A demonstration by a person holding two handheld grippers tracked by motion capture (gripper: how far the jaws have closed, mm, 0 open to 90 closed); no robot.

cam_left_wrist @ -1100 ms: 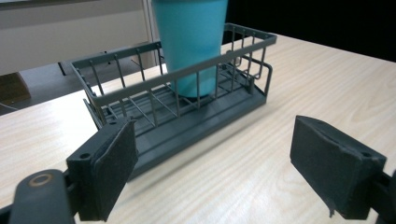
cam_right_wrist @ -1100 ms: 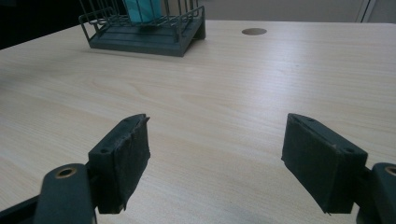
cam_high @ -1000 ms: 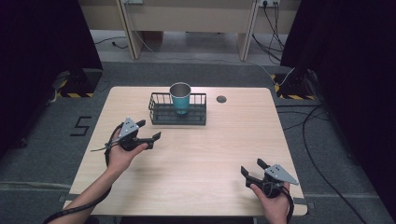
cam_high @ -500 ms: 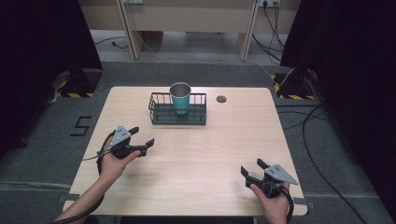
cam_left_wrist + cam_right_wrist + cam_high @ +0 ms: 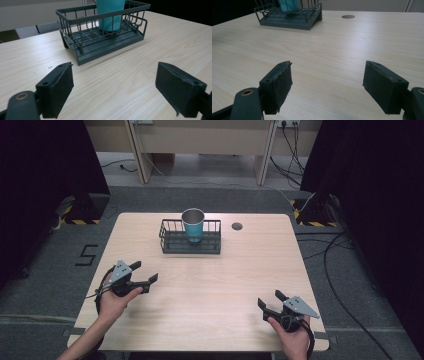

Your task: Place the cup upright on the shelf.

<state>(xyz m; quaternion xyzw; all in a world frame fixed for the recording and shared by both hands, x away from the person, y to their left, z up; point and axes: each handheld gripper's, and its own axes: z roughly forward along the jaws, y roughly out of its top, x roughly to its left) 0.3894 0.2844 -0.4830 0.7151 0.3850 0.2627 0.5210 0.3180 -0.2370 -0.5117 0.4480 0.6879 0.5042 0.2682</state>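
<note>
— Cup (image 5: 193,224) first: what does it look like?

— Teal, tapered, with its mouth up and a grey inside. It stands upright in a dark wire basket (image 5: 170,238) at the far middle of the pale wooden table (image 5: 215,290). In the left gripper view the cup (image 5: 110,13) shows behind the bars of the basket (image 5: 82,25), towards its right half, and its top is cut off by the frame.

— Where is it relative to the grippers?

— Well apart from both. The left gripper (image 5: 144,278) is held in the person's left hand (image 5: 114,301) over the near left of the table, pointing right, with the basket farther off and to its right. Its jaws stand wide apart with bare tabletop between them (image 5: 115,87). The right gripper (image 5: 270,301) is in the right hand (image 5: 292,340) at the near right edge, pointing left and away, jaws also spread wide and gripping nothing (image 5: 327,85). In its view the basket (image 5: 287,20) sits far off at the upper left, and a small dark round disc (image 5: 348,16) lies in the tabletop beyond.

— What has changed?

— The left gripper has drawn back towards the near left edge since a second ago, farther from the basket. The right gripper, the cup and the basket have kept their places.
</note>
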